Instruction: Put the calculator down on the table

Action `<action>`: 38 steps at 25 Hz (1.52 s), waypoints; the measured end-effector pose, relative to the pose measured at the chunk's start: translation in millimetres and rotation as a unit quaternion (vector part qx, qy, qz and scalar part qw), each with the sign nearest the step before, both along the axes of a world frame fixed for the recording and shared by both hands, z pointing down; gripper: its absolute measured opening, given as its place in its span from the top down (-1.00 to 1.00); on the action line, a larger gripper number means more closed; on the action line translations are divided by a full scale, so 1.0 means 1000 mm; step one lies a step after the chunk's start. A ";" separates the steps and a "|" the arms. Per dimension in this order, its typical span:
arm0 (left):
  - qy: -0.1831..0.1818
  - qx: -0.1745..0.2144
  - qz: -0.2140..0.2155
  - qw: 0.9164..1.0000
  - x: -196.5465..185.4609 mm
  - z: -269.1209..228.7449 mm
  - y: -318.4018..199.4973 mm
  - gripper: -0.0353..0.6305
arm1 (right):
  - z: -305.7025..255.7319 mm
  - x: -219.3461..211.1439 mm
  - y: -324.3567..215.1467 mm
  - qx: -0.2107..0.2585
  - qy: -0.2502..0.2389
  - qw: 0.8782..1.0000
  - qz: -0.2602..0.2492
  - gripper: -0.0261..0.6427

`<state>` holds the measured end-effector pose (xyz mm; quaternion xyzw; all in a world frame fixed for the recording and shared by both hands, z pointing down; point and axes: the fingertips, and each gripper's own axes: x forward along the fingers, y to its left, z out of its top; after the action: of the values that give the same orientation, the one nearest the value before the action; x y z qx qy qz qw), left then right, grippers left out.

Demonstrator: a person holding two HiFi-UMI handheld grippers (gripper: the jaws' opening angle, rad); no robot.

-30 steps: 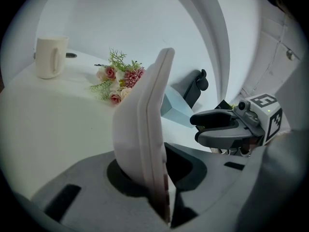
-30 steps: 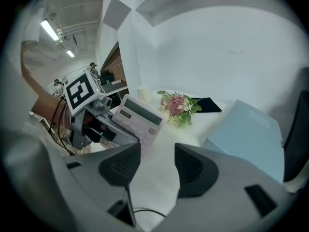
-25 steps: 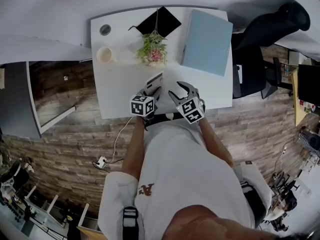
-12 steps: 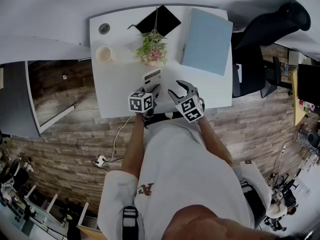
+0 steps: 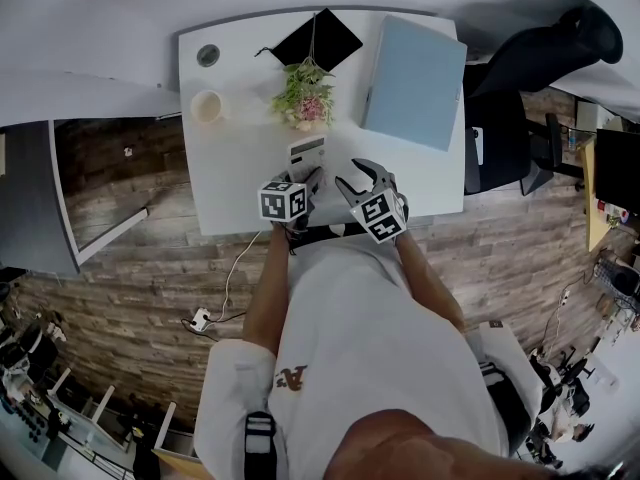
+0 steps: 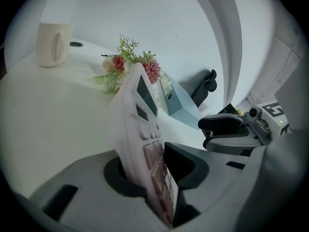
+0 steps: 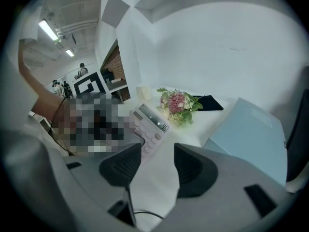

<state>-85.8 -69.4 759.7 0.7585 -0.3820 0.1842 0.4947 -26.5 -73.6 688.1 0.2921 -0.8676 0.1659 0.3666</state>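
Note:
The white calculator (image 5: pixel 305 155) lies low over the white table (image 5: pixel 235 173), just in front of the flowers. My left gripper (image 5: pixel 308 180) has its near end between its jaws. In the left gripper view the calculator (image 6: pixel 139 120) stands on edge between the pads. The right pad touches its keys and its back sits in the left pad. These jaws have just been opening a little, with the calculator still between them. My right gripper (image 5: pixel 362 176) hovers beside it to the right, open and empty. The right gripper view shows the calculator (image 7: pixel 150 122) ahead and to the left of the right gripper (image 7: pixel 157 167).
A cream mug (image 5: pixel 207 107) stands at the back left, with a small bunch of flowers (image 5: pixel 305 96) mid-table. A light-blue box file (image 5: pixel 415 68) lies at the back right beside a black pouch (image 5: pixel 318 38). A black office chair (image 5: pixel 545 43) stands off the table's right side.
The calculator has turned from a tilted pose to a flatter one with its display facing up. Both hands have stayed about where they were.

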 end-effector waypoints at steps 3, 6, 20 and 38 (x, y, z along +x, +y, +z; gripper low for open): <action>-0.002 0.000 0.000 1.000 -0.001 0.002 0.001 0.50 | 0.002 -0.001 0.001 -0.002 0.001 1.000 0.001 0.27; -0.005 0.001 -0.002 1.000 -0.002 0.002 0.001 0.49 | 0.003 -0.001 0.001 -0.002 0.004 1.000 0.000 0.27; -0.061 0.035 0.003 0.998 -0.010 0.003 -0.001 0.28 | 0.004 0.000 -0.001 0.001 0.003 1.000 0.005 0.28; -0.100 0.055 -0.026 0.993 -0.029 0.007 -0.005 -0.05 | 0.000 -0.003 0.001 0.000 0.010 1.000 0.002 0.28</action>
<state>-114.3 -74.6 767.0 0.7524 -0.4582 0.2250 0.4162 -29.6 -73.0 687.9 0.2953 -0.8635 0.1635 0.3746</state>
